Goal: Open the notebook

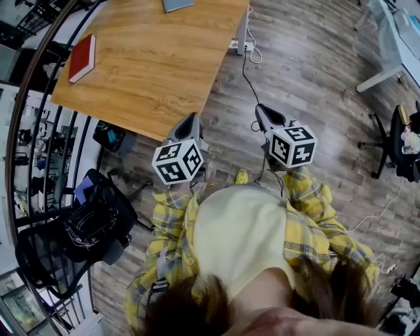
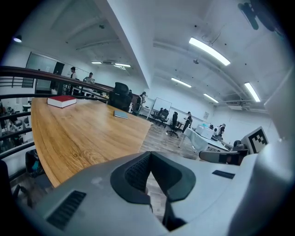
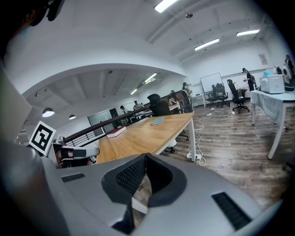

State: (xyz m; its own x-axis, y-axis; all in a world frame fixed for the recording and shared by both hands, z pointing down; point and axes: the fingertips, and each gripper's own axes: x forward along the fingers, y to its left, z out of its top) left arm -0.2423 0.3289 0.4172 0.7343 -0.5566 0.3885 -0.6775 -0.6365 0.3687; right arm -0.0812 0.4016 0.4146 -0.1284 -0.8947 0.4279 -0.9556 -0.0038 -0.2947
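Observation:
A red notebook [image 1: 82, 58] lies shut near the far left edge of the wooden table [image 1: 157, 72]; it also shows in the left gripper view [image 2: 61, 101] and the right gripper view [image 3: 116, 132]. A thin blue-grey notebook [image 1: 177, 4] lies shut at the table's far end [image 2: 121, 115] [image 3: 157, 121]. My left gripper [image 1: 190, 119] [image 2: 150, 154] is shut and empty, held over the floor just short of the table's near corner. Beside it, my right gripper [image 1: 260, 109] [image 3: 145, 156] is also shut and empty, over the floor right of the table.
A black chair with a bag [image 1: 85, 223] stands at the left by a railing [image 1: 26, 98]. A power strip and cables [image 1: 248, 46] lie on the wood floor by the table leg. An office chair [image 1: 400, 138] and a white desk [image 1: 394, 39] stand at the right.

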